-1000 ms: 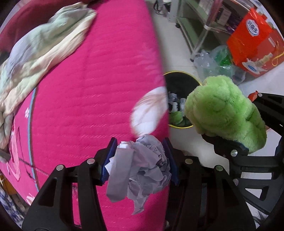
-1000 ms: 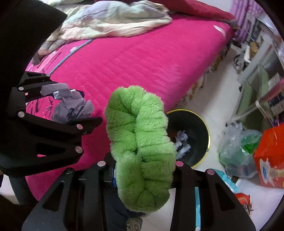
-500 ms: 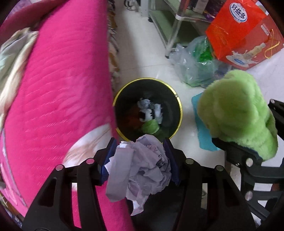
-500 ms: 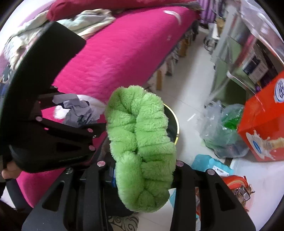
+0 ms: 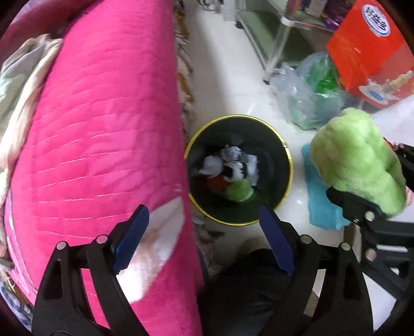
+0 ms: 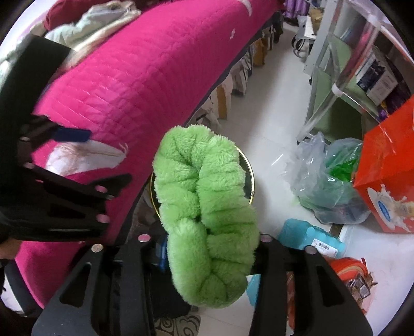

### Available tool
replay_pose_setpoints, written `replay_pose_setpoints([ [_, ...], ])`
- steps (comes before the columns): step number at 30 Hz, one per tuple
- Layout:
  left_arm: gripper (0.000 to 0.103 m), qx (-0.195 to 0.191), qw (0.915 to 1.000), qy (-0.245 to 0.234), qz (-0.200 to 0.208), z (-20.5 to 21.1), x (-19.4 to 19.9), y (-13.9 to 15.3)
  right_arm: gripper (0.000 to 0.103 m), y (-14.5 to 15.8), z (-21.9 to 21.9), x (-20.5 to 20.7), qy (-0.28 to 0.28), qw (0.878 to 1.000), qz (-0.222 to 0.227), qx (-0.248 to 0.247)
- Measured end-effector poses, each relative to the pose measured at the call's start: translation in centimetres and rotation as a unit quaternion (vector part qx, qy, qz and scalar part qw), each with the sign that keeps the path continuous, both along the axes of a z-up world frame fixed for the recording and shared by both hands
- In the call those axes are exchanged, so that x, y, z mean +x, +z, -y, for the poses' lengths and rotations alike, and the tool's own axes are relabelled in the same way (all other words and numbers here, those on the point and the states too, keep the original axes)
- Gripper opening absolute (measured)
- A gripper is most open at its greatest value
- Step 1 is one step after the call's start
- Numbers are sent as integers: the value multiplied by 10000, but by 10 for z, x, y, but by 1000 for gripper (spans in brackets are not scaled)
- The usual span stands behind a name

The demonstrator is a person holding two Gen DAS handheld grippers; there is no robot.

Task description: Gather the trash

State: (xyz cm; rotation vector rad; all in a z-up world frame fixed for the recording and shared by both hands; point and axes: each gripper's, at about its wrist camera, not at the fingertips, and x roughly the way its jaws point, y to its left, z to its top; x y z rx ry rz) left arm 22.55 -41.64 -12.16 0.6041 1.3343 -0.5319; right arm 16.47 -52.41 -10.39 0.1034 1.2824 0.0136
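A black trash bin with a gold rim (image 5: 287,155) stands on the white floor beside the pink bed. It holds crumpled paper (image 5: 233,160), something red and a green lump. My left gripper (image 5: 204,240) is open and empty above the bin's near rim; it shows at the left of the right wrist view (image 6: 75,165). My right gripper (image 6: 209,248) is shut on a fluffy green cloth (image 6: 207,206), to the right of the bin, also seen in the left wrist view (image 5: 357,160). The cloth hides most of the bin (image 6: 249,175) in the right wrist view.
The pink quilted bed (image 5: 103,129) fills the left, with crumpled bedding (image 6: 98,23) on it. On the floor to the right lie a plastic bag (image 5: 308,95), a red box (image 5: 370,49), a blue pack (image 5: 320,204) and a metal shelf frame (image 6: 326,51).
My left gripper has opened and the crumpled paper it held is gone from between its jaws; paper lies in the bin below. The right gripper still holds the green cloth.
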Motion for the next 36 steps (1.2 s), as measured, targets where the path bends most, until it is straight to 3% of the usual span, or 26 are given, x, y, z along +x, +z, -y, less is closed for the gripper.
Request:
replay_pose_setpoints([
  [3,86,-53,9999,72,88,-9,-1,5,58,-9,-1,8,7,9999,-44,-109],
  [5,87,-11,9997,82,232,-15,-3,8,77,-9,-3,10,-18,9996,21,-298],
  [8,91,-43,9996,99,251,-21,-7,11,89,-11,-5,11,-1,9987,27,-511],
  [11,92,-145,9996,119,208,-23,-12,12,94,-14,-8,8,69,9982,-11,-602],
  [16,92,-142,9996,5,248,-19,-24,11,94,-13,-15,-5,248,9944,138,-1021],
  [18,93,-178,9996,-39,205,-17,-29,10,94,-15,-17,-6,281,9916,-132,-1258],
  [27,93,-401,9992,-33,2,-19,-38,12,94,-7,-9,-22,384,9918,-195,-1200],
  [36,93,-238,9995,-215,81,-11,-54,7,94,3,-8,-28,610,9901,-252,-1242],
])
